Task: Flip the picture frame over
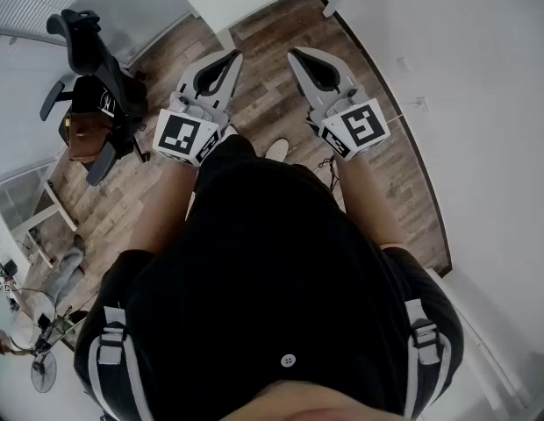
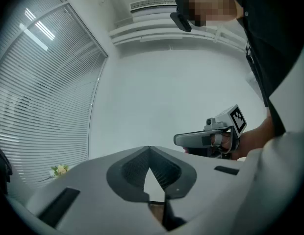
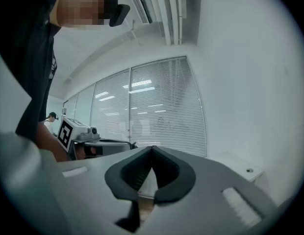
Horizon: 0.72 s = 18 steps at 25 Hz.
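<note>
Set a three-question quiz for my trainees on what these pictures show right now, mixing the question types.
1. True or false: the left gripper holds a picture frame.
2. The right gripper has its jaws: A) wide apart; B) together, with nothing between them; C) closed on a cloth.
3. In the head view, which piece of furniture stands on the wooden floor at the left?

Key
1. False: its jaws are together and empty, and no frame is in view.
2. B.
3. A black chair.
</note>
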Each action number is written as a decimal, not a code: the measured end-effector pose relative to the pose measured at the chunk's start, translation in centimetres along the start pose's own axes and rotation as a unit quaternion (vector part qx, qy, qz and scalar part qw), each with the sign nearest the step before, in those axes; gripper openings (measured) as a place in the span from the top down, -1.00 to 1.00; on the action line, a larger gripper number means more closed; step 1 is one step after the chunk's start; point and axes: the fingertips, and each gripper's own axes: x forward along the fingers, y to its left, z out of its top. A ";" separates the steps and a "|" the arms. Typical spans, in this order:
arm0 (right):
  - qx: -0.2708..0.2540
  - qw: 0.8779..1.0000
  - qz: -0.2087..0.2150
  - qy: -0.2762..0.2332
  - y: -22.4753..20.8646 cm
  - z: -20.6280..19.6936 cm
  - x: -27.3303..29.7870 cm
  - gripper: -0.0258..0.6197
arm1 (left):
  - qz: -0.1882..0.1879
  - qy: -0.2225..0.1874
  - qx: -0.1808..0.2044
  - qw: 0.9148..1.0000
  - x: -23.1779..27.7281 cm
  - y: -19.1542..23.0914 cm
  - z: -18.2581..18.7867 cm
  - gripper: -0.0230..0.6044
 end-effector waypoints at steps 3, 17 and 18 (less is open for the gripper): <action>0.001 1.000 0.001 0.003 0.0 -0.2 -1.4 0.89 | -0.007 0.001 -0.003 1.000 0.2 -1.8 0.1 0.92; 0.021 1.000 0.010 0.000 -0.3 -0.6 -3.7 0.89 | -0.001 0.011 0.003 1.000 -0.1 -4.6 -0.5 0.92; 0.024 1.000 0.009 0.000 -0.4 -0.6 -3.7 0.89 | -0.002 0.012 0.003 1.000 0.0 -4.7 -0.6 0.92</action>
